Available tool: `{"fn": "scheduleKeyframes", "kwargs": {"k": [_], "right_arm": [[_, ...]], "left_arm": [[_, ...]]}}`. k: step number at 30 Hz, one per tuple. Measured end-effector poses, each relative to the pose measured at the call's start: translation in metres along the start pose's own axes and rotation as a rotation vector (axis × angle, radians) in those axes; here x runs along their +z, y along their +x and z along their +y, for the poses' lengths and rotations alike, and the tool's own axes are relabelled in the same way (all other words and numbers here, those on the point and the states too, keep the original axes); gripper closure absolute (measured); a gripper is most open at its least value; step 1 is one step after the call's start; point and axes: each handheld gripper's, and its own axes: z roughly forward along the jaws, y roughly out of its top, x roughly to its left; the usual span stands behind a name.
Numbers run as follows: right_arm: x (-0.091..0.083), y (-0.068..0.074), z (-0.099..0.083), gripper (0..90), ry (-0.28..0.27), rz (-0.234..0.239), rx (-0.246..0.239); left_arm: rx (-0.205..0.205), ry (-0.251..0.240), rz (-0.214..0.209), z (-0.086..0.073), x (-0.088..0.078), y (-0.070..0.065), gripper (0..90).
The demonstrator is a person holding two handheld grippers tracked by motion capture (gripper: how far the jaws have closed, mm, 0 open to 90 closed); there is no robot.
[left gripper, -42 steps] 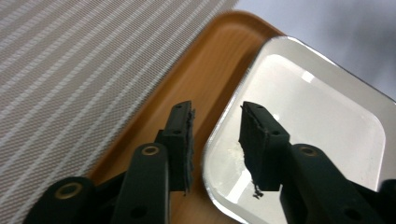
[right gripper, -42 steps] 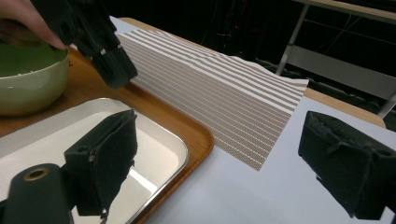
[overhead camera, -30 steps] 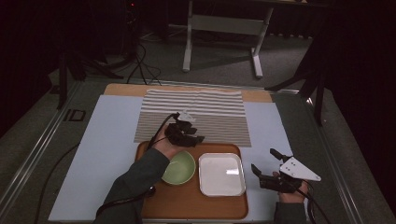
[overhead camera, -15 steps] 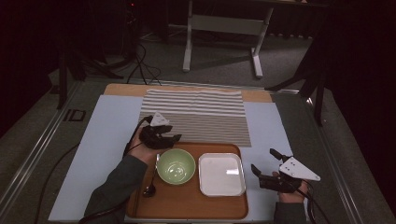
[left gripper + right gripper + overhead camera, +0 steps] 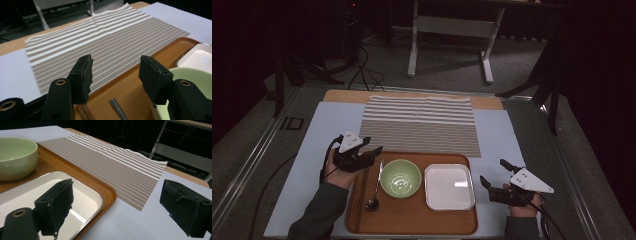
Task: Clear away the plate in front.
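My left gripper (image 5: 371,153) sits at the left edge of the wooden tray (image 5: 412,220), over its far-left corner, with its jaws pointing right toward the striped placemat (image 5: 419,122). The jaws have just been opening and now stand spread wide with nothing between them; in the left gripper view I look through the gap (image 5: 115,75) at the placemat and the tray rim. Just below the jaws in that view I see the end of a grey spoon handle (image 5: 116,108) and the tips of brown chopsticks (image 5: 83,112).

On the tray the chopsticks (image 5: 360,197) lie along the left side, the spoon (image 5: 375,187) just right of them with its bowl at the near end, then the green bowl (image 5: 400,177) in the middle and the white rectangular plate (image 5: 449,186) on the right. The bowl sits upright and is well clear of my left jaws.

My right gripper (image 5: 492,180) rests off the tray to the right, on the pale blue table cover (image 5: 309,150), jaws released and wide apart, aimed left toward the plate. In the right gripper view the gap (image 5: 116,205) spans the tray's corner and the plate's edge (image 5: 82,195), with nothing gripped.
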Motion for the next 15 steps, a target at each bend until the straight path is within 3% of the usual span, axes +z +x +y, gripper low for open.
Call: {"fn": "scheduleKeyframes", "kwargs": {"k": [9,15], "right_arm": [[0.001,0.000,0.000,11.2,0.004,0.004,0.000],[0.001,0.001,0.000,11.2,0.006,0.006,0.000]], "left_arm": [[-0.016,-0.027,0.039,-0.025,-0.023,0.005,44.4],[-0.027,-0.050,0.058,-0.033,-0.040,0.006,43.6]]}}
